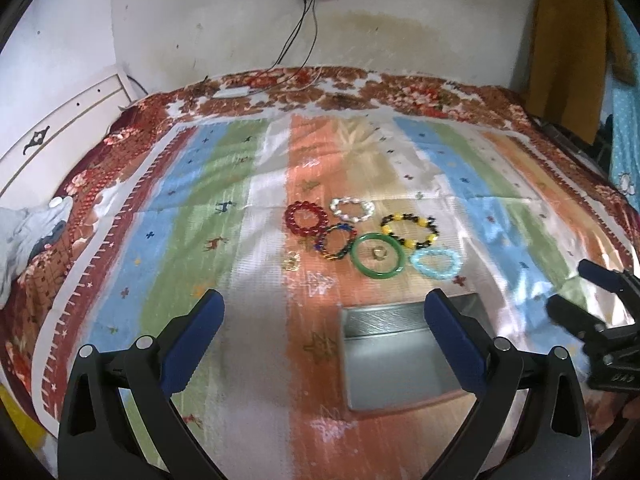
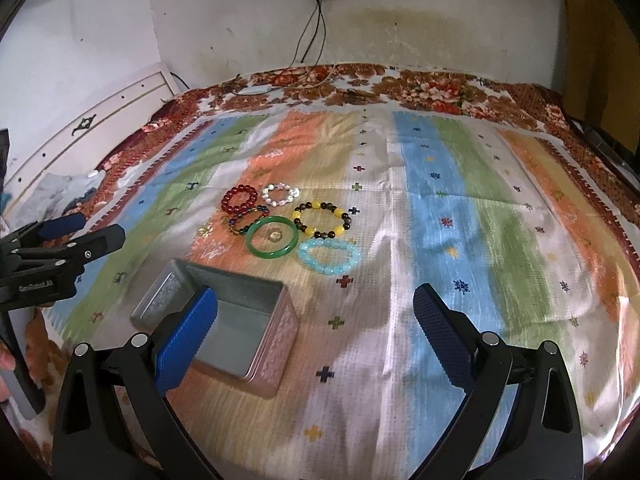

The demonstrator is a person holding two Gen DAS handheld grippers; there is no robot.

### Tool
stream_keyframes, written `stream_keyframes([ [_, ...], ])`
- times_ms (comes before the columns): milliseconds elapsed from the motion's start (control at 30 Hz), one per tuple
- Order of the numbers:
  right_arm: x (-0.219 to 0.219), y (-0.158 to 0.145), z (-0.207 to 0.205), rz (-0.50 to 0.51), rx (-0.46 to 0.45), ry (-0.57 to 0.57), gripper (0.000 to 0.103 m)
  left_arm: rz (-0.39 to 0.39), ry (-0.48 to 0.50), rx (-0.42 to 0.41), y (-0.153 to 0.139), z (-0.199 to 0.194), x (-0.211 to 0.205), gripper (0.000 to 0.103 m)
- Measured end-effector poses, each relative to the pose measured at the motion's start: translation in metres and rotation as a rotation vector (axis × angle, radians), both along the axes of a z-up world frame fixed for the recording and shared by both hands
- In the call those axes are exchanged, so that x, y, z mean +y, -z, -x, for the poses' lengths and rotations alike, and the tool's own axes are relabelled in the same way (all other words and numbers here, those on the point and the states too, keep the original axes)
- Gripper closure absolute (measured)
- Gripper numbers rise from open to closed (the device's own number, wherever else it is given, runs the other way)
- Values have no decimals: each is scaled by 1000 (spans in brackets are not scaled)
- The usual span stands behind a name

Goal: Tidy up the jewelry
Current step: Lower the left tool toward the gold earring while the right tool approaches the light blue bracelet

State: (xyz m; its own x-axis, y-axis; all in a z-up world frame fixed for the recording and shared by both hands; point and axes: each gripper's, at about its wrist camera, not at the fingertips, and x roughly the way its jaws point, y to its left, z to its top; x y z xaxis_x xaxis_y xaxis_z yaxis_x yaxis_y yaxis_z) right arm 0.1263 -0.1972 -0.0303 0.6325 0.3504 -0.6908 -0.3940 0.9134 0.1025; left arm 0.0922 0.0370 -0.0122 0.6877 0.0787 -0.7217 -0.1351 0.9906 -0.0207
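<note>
Left gripper (image 1: 324,312) jaws spread wide, nothing between them; right gripper (image 2: 316,308) likewise wide and empty. Open metal tin (image 2: 240,320) sits just ahead of the right gripper's left finger, and behind the left gripper's right finger in the left wrist view. Beyond the tin, ahead of both jaws, the bracelets lie clustered on the striped cloth (image 2: 440,240): red beads (image 2: 239,199), white pearls (image 2: 280,195), dark multicolour beads (image 2: 250,220), green bangle (image 2: 273,240) ringing a small ring (image 2: 276,235), yellow-and-black beads (image 2: 323,219), pale blue beads (image 2: 329,258).
</note>
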Motion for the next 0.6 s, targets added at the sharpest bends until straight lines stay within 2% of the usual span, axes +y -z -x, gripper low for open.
stream_keyframes([
  [100, -2, 1, -10, -3, 19, 8, 4, 14, -13, 43, 6, -14, 9, 5],
  [233, 2, 2, -26, 8, 53, 19, 4, 72, -37, 99, 16, -31, 23, 5],
  [467, 3, 10, -52, 29, 129, 22, 4, 41, -67, 128, 24, -57, 35, 5],
  [600, 1, 14, -64, 38, 156, 38, 4, 96, -94, 198, 35, -75, 46, 5],
])
